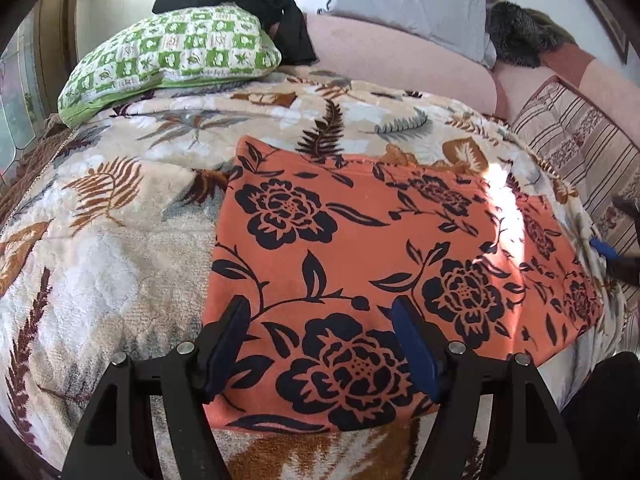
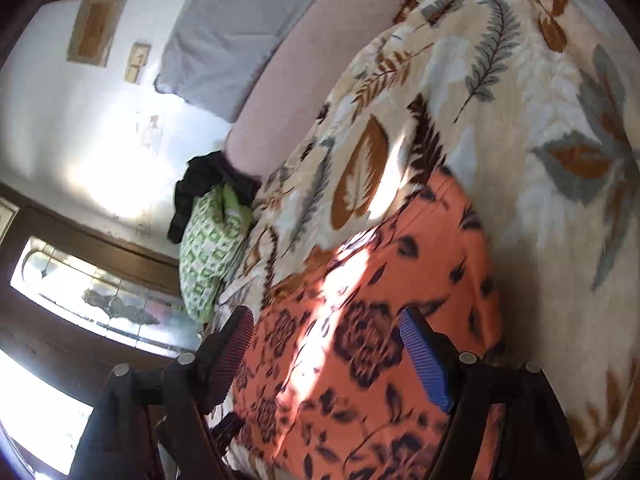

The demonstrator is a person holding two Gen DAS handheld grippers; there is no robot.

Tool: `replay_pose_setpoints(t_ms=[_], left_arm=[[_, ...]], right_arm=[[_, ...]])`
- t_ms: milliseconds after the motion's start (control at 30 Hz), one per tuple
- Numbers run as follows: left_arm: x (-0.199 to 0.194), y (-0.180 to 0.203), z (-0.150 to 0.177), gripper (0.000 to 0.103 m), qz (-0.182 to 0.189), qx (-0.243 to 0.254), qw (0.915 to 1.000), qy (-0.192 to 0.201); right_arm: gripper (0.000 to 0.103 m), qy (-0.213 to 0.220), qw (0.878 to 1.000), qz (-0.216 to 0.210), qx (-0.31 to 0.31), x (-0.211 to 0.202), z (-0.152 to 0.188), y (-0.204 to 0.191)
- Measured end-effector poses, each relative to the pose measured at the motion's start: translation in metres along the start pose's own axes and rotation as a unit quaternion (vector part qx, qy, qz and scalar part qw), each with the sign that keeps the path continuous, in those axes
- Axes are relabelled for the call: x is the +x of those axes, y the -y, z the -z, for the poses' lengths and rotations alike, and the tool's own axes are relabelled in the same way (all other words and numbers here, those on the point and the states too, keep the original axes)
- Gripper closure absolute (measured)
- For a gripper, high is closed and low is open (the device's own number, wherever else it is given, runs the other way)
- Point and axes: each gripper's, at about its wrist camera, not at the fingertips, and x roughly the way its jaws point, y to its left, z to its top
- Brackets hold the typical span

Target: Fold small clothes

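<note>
An orange cloth with a black flower print lies flat on a leaf-patterned blanket on the bed. My left gripper is open and empty, hovering over the cloth's near left part. My right gripper is open and empty, tilted over the same cloth near its edge; this view is blurred. The right gripper shows at the right edge of the left wrist view.
A green-and-white pillow with a black garment on it lies at the bed's far left. A grey pillow, pink bolster and striped cushion line the far side. A window is beside the bed.
</note>
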Motion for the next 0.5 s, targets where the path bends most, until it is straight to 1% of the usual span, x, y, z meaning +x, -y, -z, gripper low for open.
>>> replay_pose_setpoints(t_ms=[67,167,200,267,333,400,500], left_arm=[[-0.007,-0.002,0.001,0.029,0.008,-0.009,0.9999,0.009],[-0.015,-0.008,0.004,0.029,0.020,-0.027,0.9992,0.022],[-0.017,-0.010,0.005,0.029,0.022,-0.032,0.9989,0.026],[-0.018,-0.013,0.007,0.029,0.021,-0.035,0.9988,0.028],[-0.019,-0.015,0.009,0.029,0.021,-0.041,0.9985,0.030],[-0.019,-0.018,0.010,0.029,0.033,-0.050,0.9978,0.030],[-0.018,-0.020,0.011,0.029,0.040,-0.060,0.9969,0.031]], right_arm=[[0.024,-0.012,1.000,-0.008,-0.013,-0.010,0.036,-0.014],[0.023,-0.019,1.000,0.020,-0.009,-0.011,0.076,-0.016],[0.023,-0.018,0.999,0.032,-0.005,-0.010,0.086,-0.015],[0.023,-0.023,0.999,0.040,-0.010,-0.010,0.102,-0.017],[0.023,-0.017,0.998,0.053,-0.020,-0.014,0.112,-0.021],[0.023,-0.015,0.999,0.049,-0.019,-0.018,0.116,-0.023],[0.023,-0.002,0.998,0.055,-0.024,-0.025,0.119,-0.024]])
